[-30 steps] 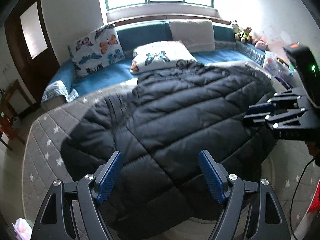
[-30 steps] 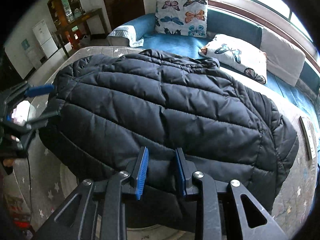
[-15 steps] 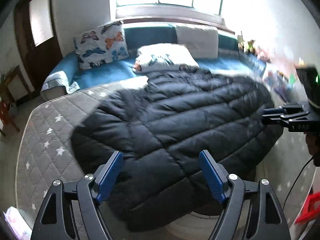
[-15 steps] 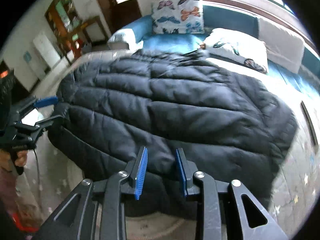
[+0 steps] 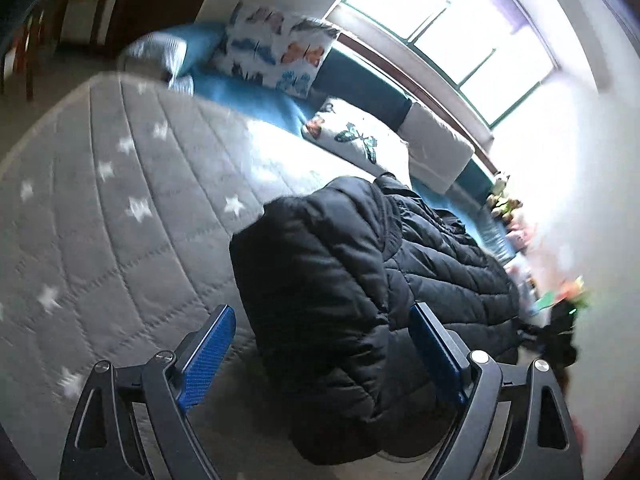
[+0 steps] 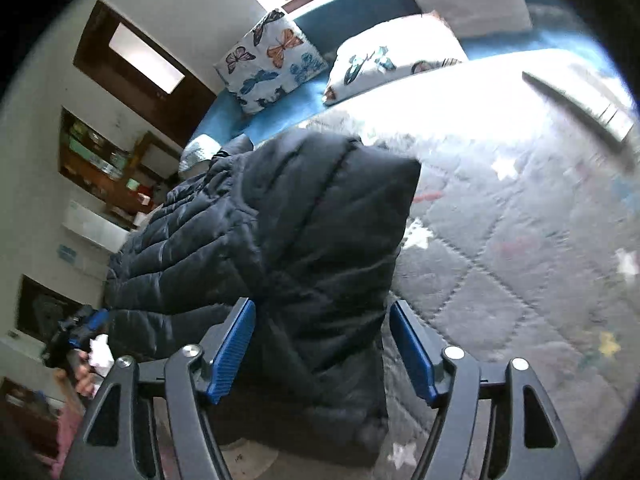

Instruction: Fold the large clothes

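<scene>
**Both grippers tipped down at the jacket's near ends**

The left gripper point(image 5: 320, 354) was spread wide, its blue pads on either side of a bulging fold of the black puffer jacket point(image 5: 332, 288) without pressing on it. The right gripper point(image 6: 322, 354) was also released; a second before, its jaws had stood nearly together, so it had opened. Both views had rolled and swung low since then: the jacket, earlier spread flat across the middle of each frame, now filled the lower centre as a raised hump, while the grey star-quilted mattress point(image 5: 104, 208) took up the left of the left wrist view and the right of the right wrist view. That suggested each hand had moved to one end of the garment to take a side for the first fold.

Both tools were tilted, fingers angled down toward the jacket's near edge. In the right wrist view, the left gripper showed small at the lower left.
</scene>
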